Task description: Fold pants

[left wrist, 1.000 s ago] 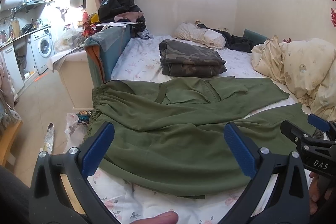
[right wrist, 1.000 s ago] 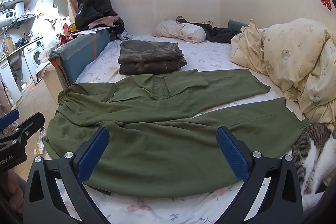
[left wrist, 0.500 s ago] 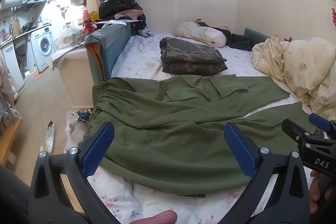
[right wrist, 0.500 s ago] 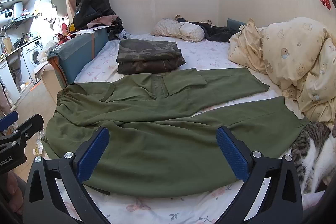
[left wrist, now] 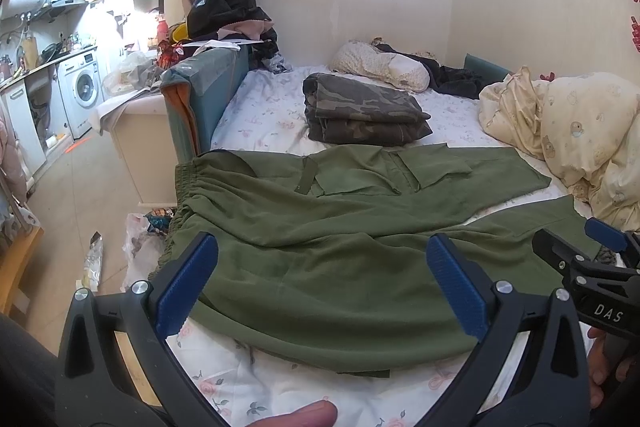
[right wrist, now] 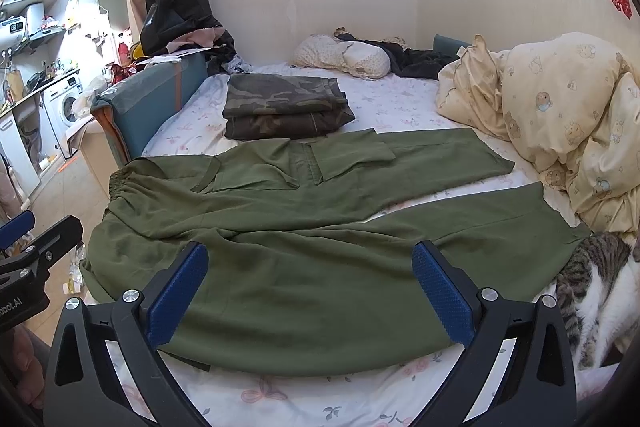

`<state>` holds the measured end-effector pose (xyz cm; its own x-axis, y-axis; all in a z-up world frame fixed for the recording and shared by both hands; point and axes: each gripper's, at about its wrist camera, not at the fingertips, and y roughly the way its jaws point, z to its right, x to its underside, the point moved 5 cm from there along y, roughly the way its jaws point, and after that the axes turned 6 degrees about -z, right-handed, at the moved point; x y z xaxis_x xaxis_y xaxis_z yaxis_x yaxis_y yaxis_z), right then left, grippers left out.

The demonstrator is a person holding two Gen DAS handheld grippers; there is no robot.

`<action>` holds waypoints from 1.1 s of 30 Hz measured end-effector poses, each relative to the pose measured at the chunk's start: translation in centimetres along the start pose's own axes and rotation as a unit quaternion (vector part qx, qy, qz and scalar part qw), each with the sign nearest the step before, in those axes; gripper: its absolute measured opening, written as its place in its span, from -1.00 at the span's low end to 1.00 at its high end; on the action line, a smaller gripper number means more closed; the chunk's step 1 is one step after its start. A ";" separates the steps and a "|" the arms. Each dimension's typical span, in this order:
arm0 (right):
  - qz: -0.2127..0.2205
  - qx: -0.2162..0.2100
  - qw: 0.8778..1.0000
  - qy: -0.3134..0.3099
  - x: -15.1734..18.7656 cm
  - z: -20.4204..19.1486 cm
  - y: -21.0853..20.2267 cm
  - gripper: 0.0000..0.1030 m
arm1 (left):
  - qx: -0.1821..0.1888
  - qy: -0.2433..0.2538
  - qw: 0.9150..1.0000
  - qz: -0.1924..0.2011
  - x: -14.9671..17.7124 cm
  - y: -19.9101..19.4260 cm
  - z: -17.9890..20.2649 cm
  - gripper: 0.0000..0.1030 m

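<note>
Olive green pants (left wrist: pixel 340 227) lie spread flat on the bed, waistband at the left, both legs running right; they also show in the right wrist view (right wrist: pixel 320 227). My left gripper (left wrist: pixel 322 283) is open and empty, held above the near edge of the pants. My right gripper (right wrist: pixel 310 291) is open and empty, also above the near edge. Each gripper shows at the other view's edge: the right gripper (left wrist: pixel 592 267), the left gripper (right wrist: pixel 32 247).
Folded camouflage pants (left wrist: pixel 364 111) lie farther back on the floral sheet (left wrist: pixel 264 115). A cream quilt (right wrist: pixel 560 123) is piled at the right. A tabby cat (right wrist: pixel 592 291) sits at the near right corner. A teal bed end (left wrist: pixel 200 95) stands at the left.
Both grippers have drifted slightly; the view has shifted a little lower. The pants have not moved.
</note>
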<state>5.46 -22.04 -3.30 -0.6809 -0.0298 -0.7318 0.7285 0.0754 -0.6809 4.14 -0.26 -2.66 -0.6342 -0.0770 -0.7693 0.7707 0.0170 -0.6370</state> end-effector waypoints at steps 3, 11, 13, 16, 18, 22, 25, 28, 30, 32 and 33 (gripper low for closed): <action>0.000 0.000 1.000 0.000 0.0 0.0 0.0 1.00 | 0.000 0.001 1.000 -0.001 -0.1 0.0 0.1 0.99; -0.001 0.000 1.000 0.000 0.0 0.0 0.0 1.00 | -0.001 0.000 1.000 0.001 -0.2 -0.1 0.1 0.99; 0.000 0.000 1.000 0.000 0.0 0.0 0.0 1.00 | 0.003 0.001 1.000 0.002 -0.3 -0.1 0.2 0.99; -0.001 -0.001 1.000 0.000 0.0 0.0 0.0 1.00 | 0.005 0.005 1.000 0.005 -0.5 -0.2 0.5 0.99; 0.000 -0.001 1.000 0.001 0.0 -0.1 0.0 1.00 | 0.007 0.004 1.000 0.002 -0.6 0.0 0.6 0.99; -0.001 -0.001 1.000 0.002 0.2 -0.1 0.1 1.00 | 0.005 -0.002 1.000 0.001 -0.3 0.1 0.0 0.99; -0.002 -0.001 1.000 0.002 0.2 -0.2 0.1 1.00 | 0.006 -0.001 1.000 0.000 -0.3 0.2 0.0 0.99; -0.003 -0.005 1.000 0.003 0.3 -0.2 0.2 1.00 | 0.011 -0.004 1.000 -0.007 -0.6 0.3 -0.3 0.99; -0.003 -0.010 1.000 0.006 0.1 -0.1 0.3 1.00 | 0.020 -0.005 1.000 -0.007 -1.0 0.2 -0.7 0.99; 0.000 -0.011 1.000 0.006 0.0 0.0 0.2 1.00 | 0.011 0.003 1.000 -0.003 -0.6 0.3 -1.5 0.99; 0.000 -0.013 1.000 0.007 -0.2 0.1 0.3 1.00 | 0.003 0.005 1.000 -0.003 -0.8 0.5 -1.9 0.99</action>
<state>5.82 -22.15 -3.38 -0.6823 -0.0153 -0.7309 0.7262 0.1005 -0.6800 4.92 1.72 -2.43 -0.6398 -0.0665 -0.7657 0.7669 0.0104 -0.6417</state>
